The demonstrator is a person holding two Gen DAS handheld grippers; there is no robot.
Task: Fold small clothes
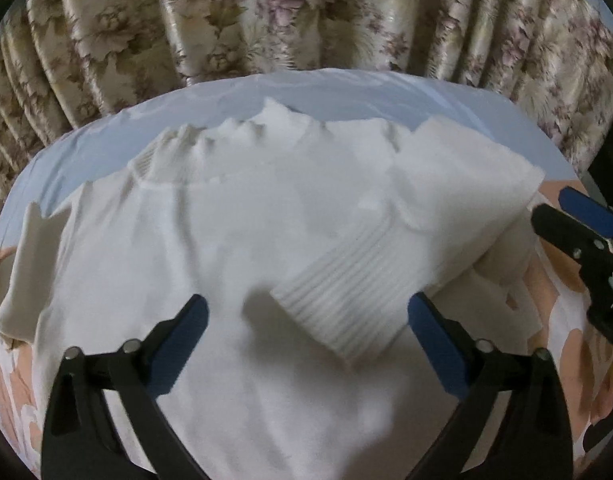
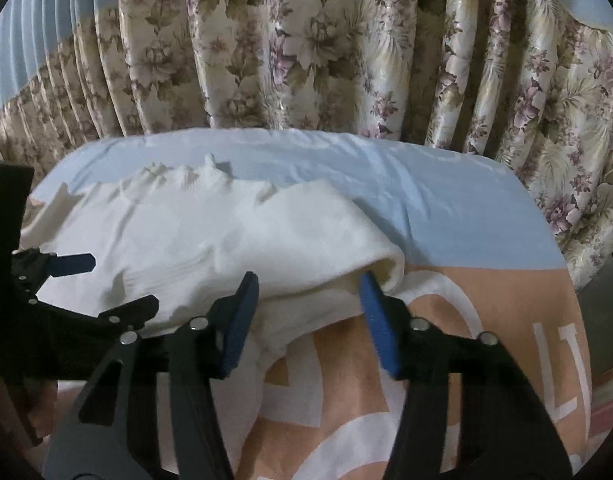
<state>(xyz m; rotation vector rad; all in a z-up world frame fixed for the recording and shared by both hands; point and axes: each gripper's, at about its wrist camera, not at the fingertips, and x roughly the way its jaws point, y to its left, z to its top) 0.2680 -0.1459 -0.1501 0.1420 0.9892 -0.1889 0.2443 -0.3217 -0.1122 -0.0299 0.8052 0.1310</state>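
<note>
Lying flat on the bed [image 1: 346,92], the white sweater [image 1: 210,248] had one sleeve [image 1: 346,292] folded across its body. The left gripper [image 1: 306,320] hovered with fingers apart over the cuff; the right gripper [image 2: 308,284], also spread, straddled the folded edge. Smoothing that crease before the next fold would probably serve best.

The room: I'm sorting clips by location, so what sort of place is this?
Probably a bedroom: a white sweater lies on a bed with a light blue sheet, and pleated floral curtains hang right behind it.
</note>
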